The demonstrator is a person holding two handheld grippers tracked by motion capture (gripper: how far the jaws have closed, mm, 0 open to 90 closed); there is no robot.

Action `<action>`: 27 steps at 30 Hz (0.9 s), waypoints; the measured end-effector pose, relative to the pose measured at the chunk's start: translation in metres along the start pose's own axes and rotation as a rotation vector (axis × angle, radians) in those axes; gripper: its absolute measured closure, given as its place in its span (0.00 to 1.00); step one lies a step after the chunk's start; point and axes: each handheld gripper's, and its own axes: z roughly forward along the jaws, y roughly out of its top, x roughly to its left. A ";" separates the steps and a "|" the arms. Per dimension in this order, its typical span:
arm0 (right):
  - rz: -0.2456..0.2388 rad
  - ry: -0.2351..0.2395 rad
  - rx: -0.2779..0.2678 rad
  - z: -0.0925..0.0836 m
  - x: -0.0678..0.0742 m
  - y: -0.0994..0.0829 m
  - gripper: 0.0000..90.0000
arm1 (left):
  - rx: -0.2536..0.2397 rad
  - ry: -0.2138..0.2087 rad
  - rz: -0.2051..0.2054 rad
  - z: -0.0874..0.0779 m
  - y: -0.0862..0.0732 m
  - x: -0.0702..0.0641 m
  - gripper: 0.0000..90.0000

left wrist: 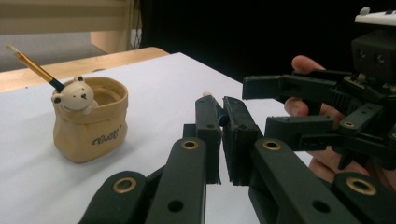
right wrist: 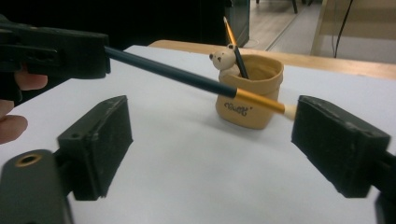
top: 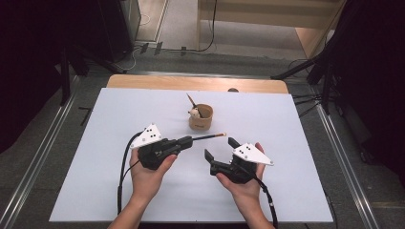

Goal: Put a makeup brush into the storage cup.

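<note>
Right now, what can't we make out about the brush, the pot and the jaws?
- Brush rear end: hidden inside the shut left gripper, all views.
- Pot inside: bottom hidden by its rim; second brush lower end unseen.
- Pot lettering: too small and blurred to read.
- Right gripper: jaws cut off by the frame edges, right gripper view.

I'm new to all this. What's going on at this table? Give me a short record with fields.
Surface: white table
Left claw: shut on a dark brush, holding it roughly level above the table
Brush tip: gold band and pale end, pointing towards the right claw
Right claw: open, nothing between its jaws, close beside the brush tip
Pot: tan, bag-shaped, with a small bear figure on its rim
In the pot: a second brush, leaning
Hands: one holds each claw
</note>
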 end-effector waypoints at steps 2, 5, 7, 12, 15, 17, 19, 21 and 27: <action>0.014 -0.017 0.001 0.000 0.001 -0.001 0.07 | -0.020 -0.001 0.000 0.000 -0.001 0.000 0.96; 0.066 -0.011 -0.002 0.000 0.001 0.000 0.04 | -0.037 -0.007 -0.001 0.000 -0.002 0.000 0.96; 0.116 0.007 -0.001 0.000 0.000 0.000 0.04 | -0.047 -0.009 -0.002 0.000 -0.003 0.000 0.96; 0.228 0.017 -0.014 0.000 -0.004 0.002 0.05 | -0.068 -0.011 -0.004 0.000 -0.006 0.001 0.96; 0.298 0.023 -0.027 -0.001 -0.005 0.003 0.07 | -0.082 -0.011 -0.010 -0.001 -0.006 0.002 0.96; 0.331 0.040 -0.027 -0.001 -0.005 0.003 0.08 | -0.093 -0.010 -0.014 -0.002 -0.007 0.003 0.96; 0.354 0.044 -0.029 -0.001 -0.004 0.004 0.09 | -0.099 -0.012 -0.016 -0.002 -0.007 0.003 0.96; 0.376 0.051 -0.036 0.001 -0.002 0.004 0.11 | -0.107 -0.014 -0.018 -0.002 -0.008 0.003 0.96; 0.481 0.064 -0.035 0.005 0.001 0.007 0.15 | -0.116 -0.020 -0.017 -0.001 -0.012 0.004 0.96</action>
